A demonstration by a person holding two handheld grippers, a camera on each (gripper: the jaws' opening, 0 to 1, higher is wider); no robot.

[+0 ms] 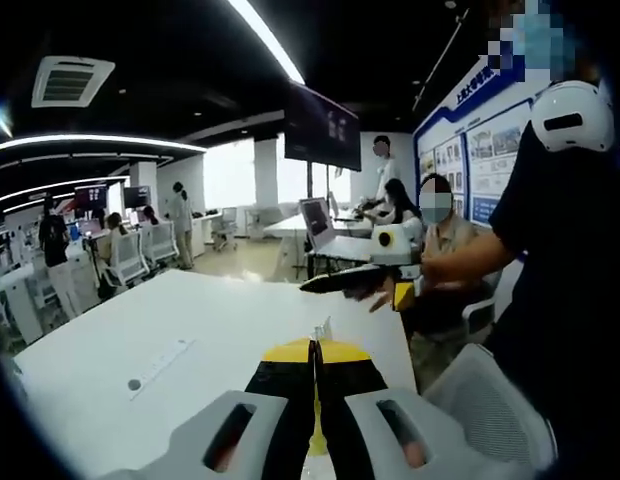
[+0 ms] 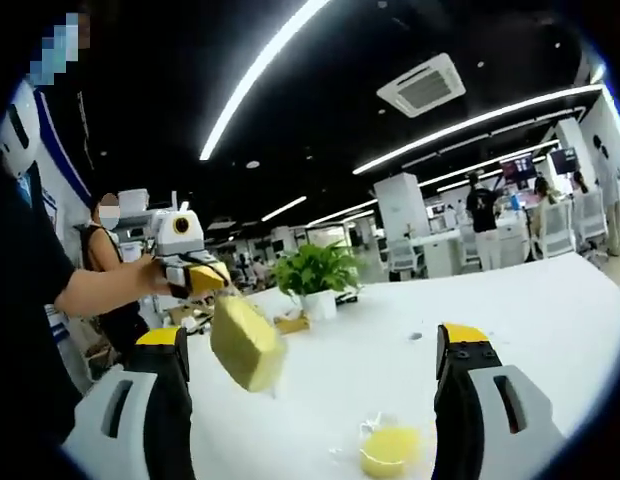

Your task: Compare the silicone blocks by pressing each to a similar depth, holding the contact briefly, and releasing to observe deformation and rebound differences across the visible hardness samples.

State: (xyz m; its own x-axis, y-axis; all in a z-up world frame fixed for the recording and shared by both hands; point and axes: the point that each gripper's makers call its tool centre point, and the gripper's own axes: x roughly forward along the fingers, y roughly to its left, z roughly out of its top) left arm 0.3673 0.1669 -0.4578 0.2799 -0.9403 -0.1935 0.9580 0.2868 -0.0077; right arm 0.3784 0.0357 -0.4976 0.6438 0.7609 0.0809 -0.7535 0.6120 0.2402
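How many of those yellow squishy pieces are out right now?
2. A yellow silicone block is held up by the left claw; a round yellow silicone piece lies on the white table. Others may be hidden.

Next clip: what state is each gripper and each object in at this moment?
left gripper: jaws together.
right gripper: jaws wide apart, empty.
yellow block: in the air by the left gripper's tip, off the white table; grip unclear.
round yellow sample: lying on the table between the right gripper's jaws, untouched.
potted plant: upright.
laptop: open.
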